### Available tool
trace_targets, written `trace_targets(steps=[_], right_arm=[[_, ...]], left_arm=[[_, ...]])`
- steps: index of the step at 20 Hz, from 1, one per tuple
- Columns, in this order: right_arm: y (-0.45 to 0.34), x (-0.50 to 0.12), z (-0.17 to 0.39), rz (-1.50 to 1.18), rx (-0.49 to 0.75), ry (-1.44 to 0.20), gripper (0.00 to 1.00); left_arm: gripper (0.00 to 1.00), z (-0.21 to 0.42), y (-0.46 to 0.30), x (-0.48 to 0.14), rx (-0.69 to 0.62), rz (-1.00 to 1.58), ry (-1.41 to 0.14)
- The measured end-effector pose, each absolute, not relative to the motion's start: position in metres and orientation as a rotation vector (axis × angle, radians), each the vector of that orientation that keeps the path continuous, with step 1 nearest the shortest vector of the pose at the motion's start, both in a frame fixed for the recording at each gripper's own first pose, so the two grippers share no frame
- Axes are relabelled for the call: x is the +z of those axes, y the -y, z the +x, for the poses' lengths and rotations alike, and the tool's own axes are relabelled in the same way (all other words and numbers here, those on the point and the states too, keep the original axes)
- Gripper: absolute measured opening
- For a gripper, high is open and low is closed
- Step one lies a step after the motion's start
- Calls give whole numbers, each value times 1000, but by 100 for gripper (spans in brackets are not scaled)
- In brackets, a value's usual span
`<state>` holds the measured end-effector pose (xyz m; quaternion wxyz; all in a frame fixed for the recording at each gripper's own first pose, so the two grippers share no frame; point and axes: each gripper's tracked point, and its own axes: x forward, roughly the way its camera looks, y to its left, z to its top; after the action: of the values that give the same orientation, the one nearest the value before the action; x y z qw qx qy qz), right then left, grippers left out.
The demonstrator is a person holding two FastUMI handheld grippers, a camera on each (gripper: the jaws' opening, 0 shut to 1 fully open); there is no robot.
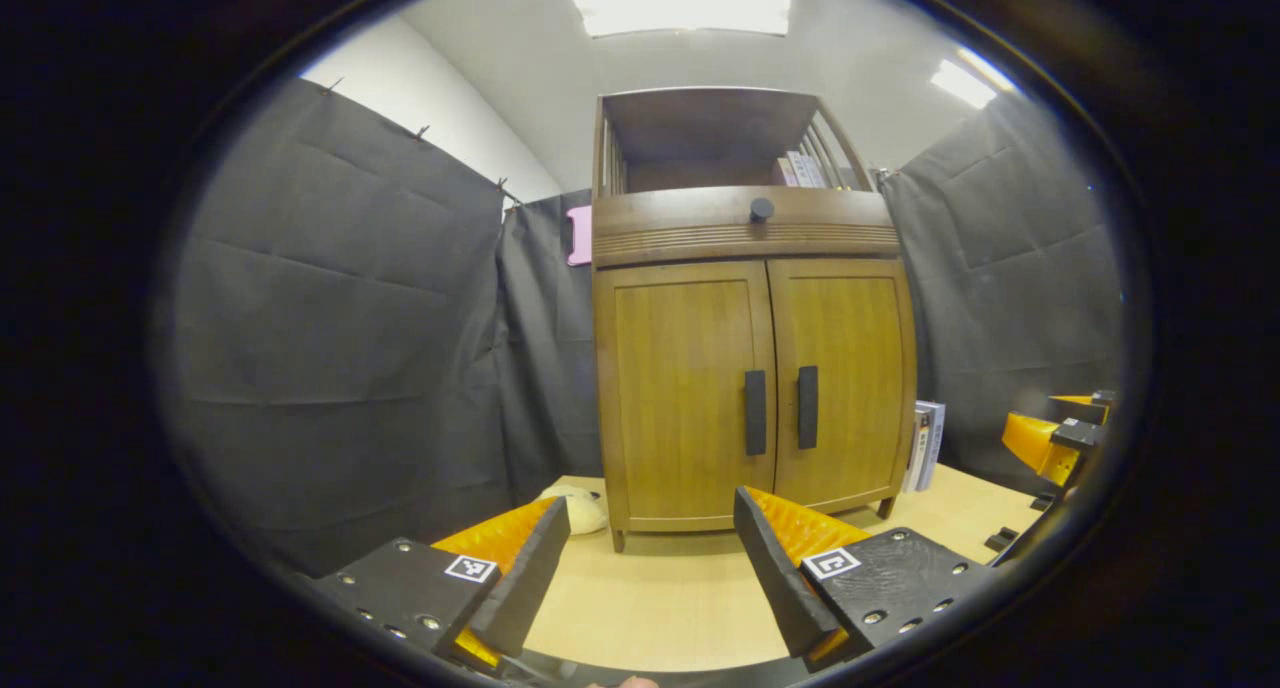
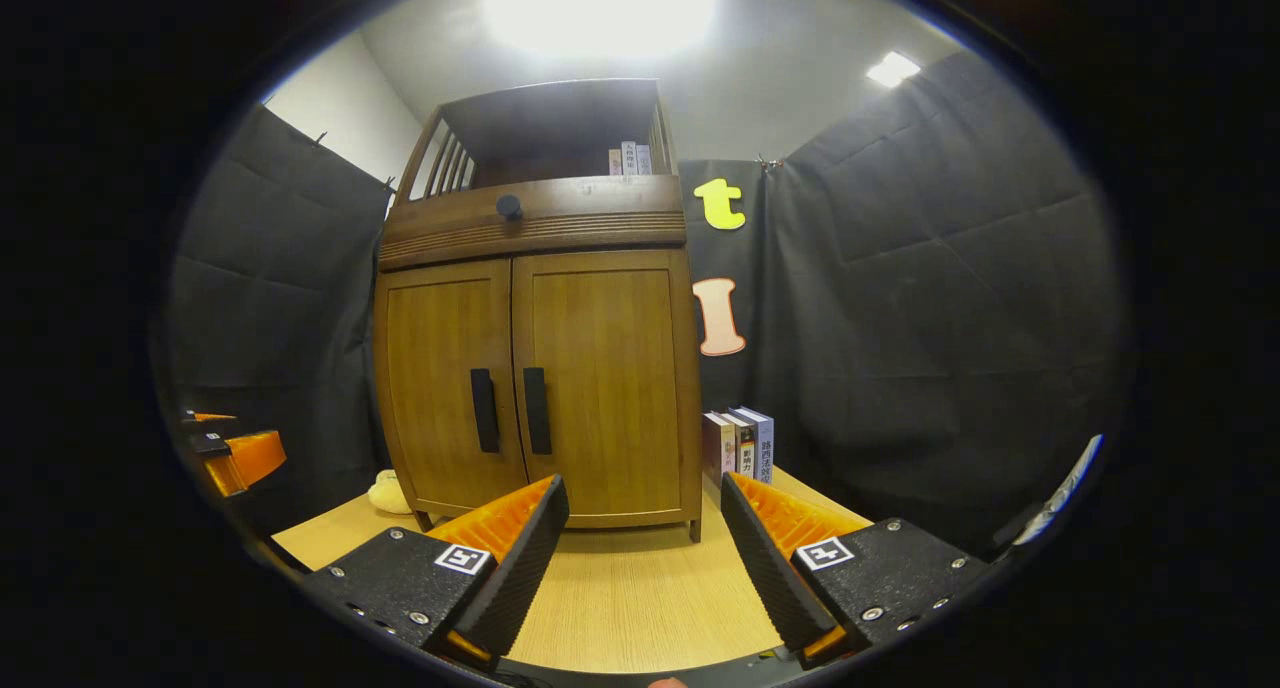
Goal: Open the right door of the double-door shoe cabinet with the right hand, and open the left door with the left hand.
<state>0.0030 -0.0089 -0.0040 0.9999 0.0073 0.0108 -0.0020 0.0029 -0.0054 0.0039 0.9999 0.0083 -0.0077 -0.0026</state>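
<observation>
Shoe cabinet (image 1: 750,388) stands upright at the centre of the left gripper view, on the pale wooden tabletop (image 1: 660,598), and left of centre in the right gripper view. Both doors are closed and flush: the left door (image 1: 685,398) and right door (image 1: 845,378) meet at a seam, with a black vertical left handle (image 1: 755,412) and right handle (image 1: 807,407) just either side of it. Above the doors runs a grooved band with a round black knob (image 1: 761,209), and over that an open shelf holding a few upright books (image 1: 800,170).

Beside the cabinet's right flank, a short row of books (image 2: 738,446) stands on the table, near but apart from the right door's outer edge. A small cream-coloured soft object (image 1: 580,508) lies at the cabinet's lower left corner, by its foot.

At the bottom of the left gripper view, the left gripper (image 1: 652,558) is spread wide with nothing between its fingers, well short of the cabinet. At the bottom of the right gripper view, the right gripper (image 2: 645,543) is likewise spread and empty, well back from the doors; it also shows at the right edge of the left gripper view. Bare tabletop lies between both grippers and the handles
</observation>
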Motion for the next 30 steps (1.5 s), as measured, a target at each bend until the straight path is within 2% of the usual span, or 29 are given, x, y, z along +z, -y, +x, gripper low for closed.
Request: trace_targets(steps=[9, 11, 12, 14, 25, 26, 30], right_arm=[[-19, 15, 53, 43, 48, -20, 95], [-30, 20, 72, 43, 66, -11, 95], [-35, 23, 82, 43, 74, -8, 95], [-45, 26, 102, 50, 93, -4, 95], [-97, 29, 199, 68, 147, 13, 95], [-100, 29, 205, 68, 149, 10, 95], [-113, 20, 233, 71, 161, 4, 95]], left_arm=[[100, 8, 5, 3, 3, 17, 9], [87, 12, 3, 3, 8, 13, 5], [95, 14, 2, 3, 13, 14, 4], [100, 15, -2, 2, 22, 19, 2], [100, 19, -20, -4, 114, 16, -27], [95, 19, -22, -5, 124, 16, -30], [95, 21, -25, -7, 161, 20, -44]])
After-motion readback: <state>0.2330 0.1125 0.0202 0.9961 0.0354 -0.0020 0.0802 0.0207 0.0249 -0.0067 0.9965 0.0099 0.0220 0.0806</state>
